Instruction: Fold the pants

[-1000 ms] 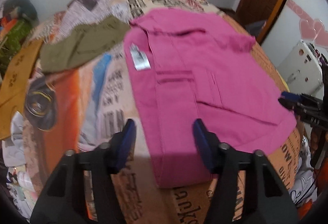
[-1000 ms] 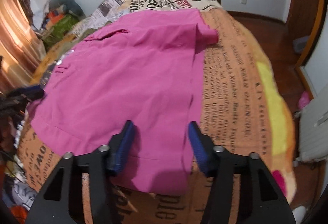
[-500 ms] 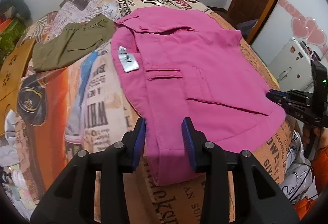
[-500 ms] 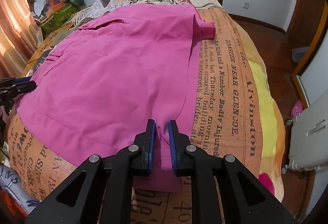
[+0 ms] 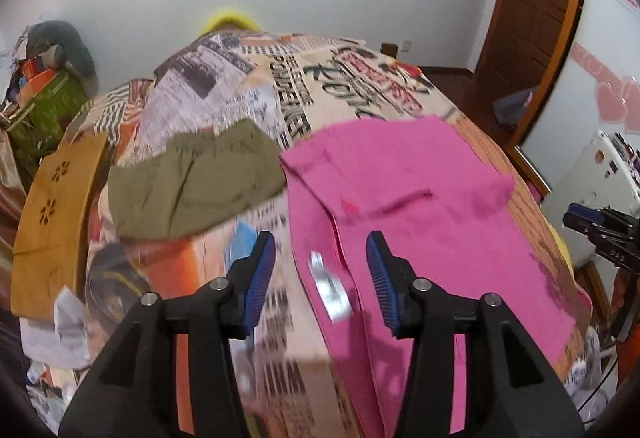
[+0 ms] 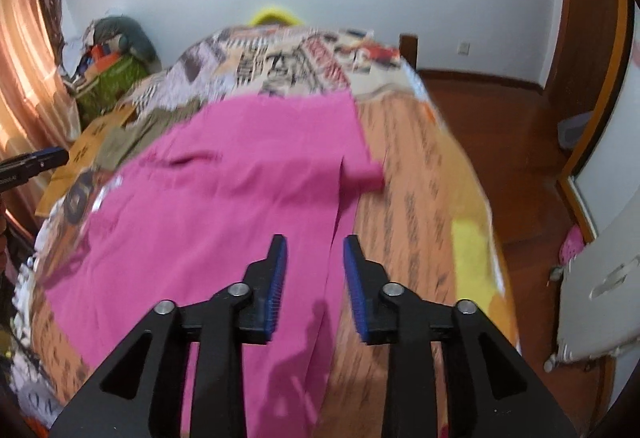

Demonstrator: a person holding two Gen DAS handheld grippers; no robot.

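Note:
Pink pants lie spread flat on the bed, also in the right wrist view, with a white label near their left edge. My left gripper is open and empty, raised above the pants' left edge over the label. My right gripper is open and empty, raised above the pants' right edge. The right gripper shows at the right of the left wrist view. The left gripper shows at the left of the right wrist view.
The bed has a newspaper-print cover. Folded olive shorts lie left of the pink pants, a tan garment farther left. Clutter sits at the far left by the wall. A wooden door and white radiator stand on the right.
Both grippers were closing on the pants' near edge half a second ago. Both have since opened, let go and lifted away; the views now tilt up and the pants lie flat.

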